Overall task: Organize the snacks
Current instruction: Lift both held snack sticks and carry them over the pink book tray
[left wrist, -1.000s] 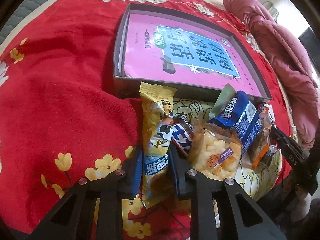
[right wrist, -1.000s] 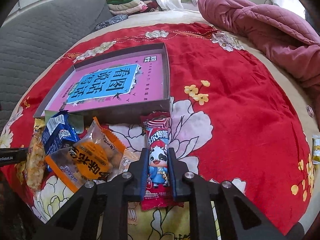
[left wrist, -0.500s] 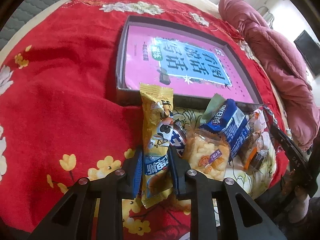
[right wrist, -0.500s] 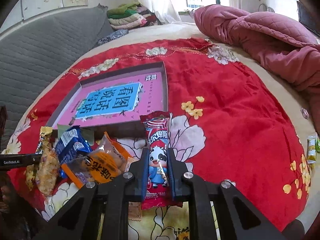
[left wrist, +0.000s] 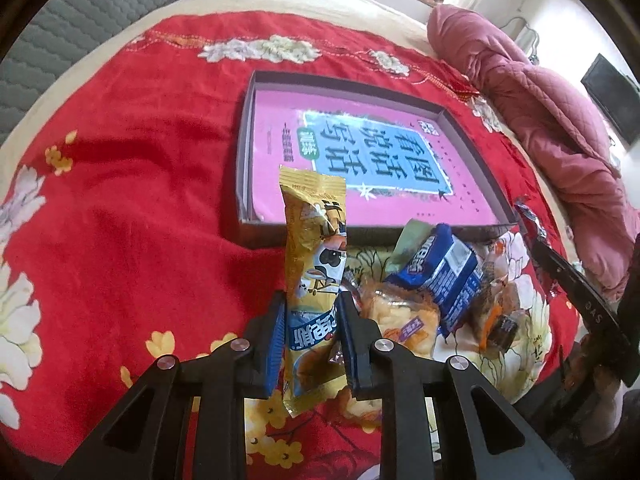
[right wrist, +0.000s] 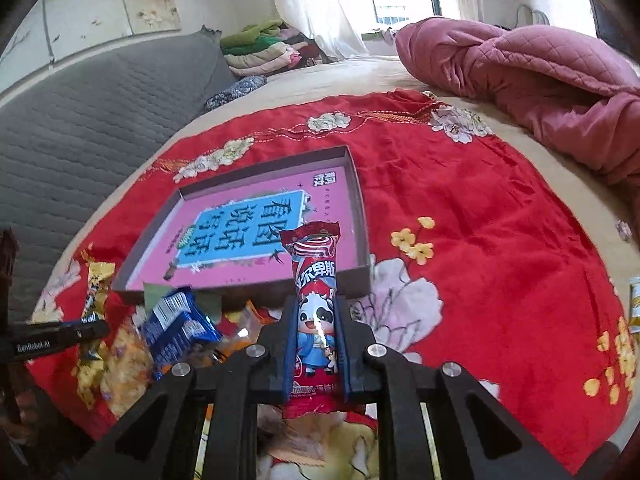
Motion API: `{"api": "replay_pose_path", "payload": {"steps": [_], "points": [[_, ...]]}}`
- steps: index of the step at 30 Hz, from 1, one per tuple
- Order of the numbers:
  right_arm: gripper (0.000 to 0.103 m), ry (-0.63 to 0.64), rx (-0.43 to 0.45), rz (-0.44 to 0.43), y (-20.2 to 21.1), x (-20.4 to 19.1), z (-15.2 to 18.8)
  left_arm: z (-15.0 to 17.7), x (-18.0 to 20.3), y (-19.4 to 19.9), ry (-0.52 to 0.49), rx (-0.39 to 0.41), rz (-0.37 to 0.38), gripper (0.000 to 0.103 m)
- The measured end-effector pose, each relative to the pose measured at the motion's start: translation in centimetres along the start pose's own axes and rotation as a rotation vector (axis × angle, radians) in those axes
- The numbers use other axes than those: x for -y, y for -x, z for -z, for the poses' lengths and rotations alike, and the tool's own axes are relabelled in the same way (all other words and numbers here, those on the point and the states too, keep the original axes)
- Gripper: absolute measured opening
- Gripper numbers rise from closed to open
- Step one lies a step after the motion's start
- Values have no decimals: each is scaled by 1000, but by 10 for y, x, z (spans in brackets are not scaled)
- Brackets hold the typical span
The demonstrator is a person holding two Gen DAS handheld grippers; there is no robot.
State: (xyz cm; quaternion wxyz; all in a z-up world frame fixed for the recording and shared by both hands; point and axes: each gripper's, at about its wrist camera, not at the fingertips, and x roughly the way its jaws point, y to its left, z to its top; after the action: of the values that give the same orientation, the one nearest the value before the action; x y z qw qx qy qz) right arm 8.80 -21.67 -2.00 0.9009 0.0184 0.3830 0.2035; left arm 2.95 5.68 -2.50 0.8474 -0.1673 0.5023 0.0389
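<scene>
My left gripper [left wrist: 312,320] is shut on a long yellow snack packet [left wrist: 314,248] with a cartoon cow, held up above the red bedspread, its top end over the near wall of the box. My right gripper [right wrist: 316,332] is shut on a long red snack packet [right wrist: 316,280] with a cartoon cow, held up the same way. A shallow grey box [left wrist: 246,136] with a pink printed floor lies ahead; it also shows in the right wrist view [right wrist: 358,204]. A blue packet [left wrist: 440,276], a clear bag of yellow puffs [left wrist: 400,316] and an orange packet [left wrist: 492,312] lie in front of the box.
A red flowered bedspread [left wrist: 132,184] covers the bed. A crumpled pink quilt [right wrist: 520,76] lies at the far right. A grey padded headboard [right wrist: 88,120] stands at the left with folded clothes [right wrist: 264,48] behind. A small yellow packet [right wrist: 634,304] lies at the right edge.
Both grippers have risen and tilted up with their packets. The yellow packet has lifted clear of the pile and the red packet off the bedspread; the box looks farther away.
</scene>
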Motion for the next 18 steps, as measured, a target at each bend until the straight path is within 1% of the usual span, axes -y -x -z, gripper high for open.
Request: {"api": "replay_pose_path", "payload": {"steps": [8, 12, 18], "points": [[17, -34, 44, -47, -12, -7, -20, -13, 4, 1, 8, 9, -23, 26], [17, -31, 63, -61, -19, -12, -28, -21, 5, 0, 16, 16, -35, 26], [17, -43, 73, -97, -26, -16, -35, -34, 9, -6, 27, 13, -57, 26]]}}
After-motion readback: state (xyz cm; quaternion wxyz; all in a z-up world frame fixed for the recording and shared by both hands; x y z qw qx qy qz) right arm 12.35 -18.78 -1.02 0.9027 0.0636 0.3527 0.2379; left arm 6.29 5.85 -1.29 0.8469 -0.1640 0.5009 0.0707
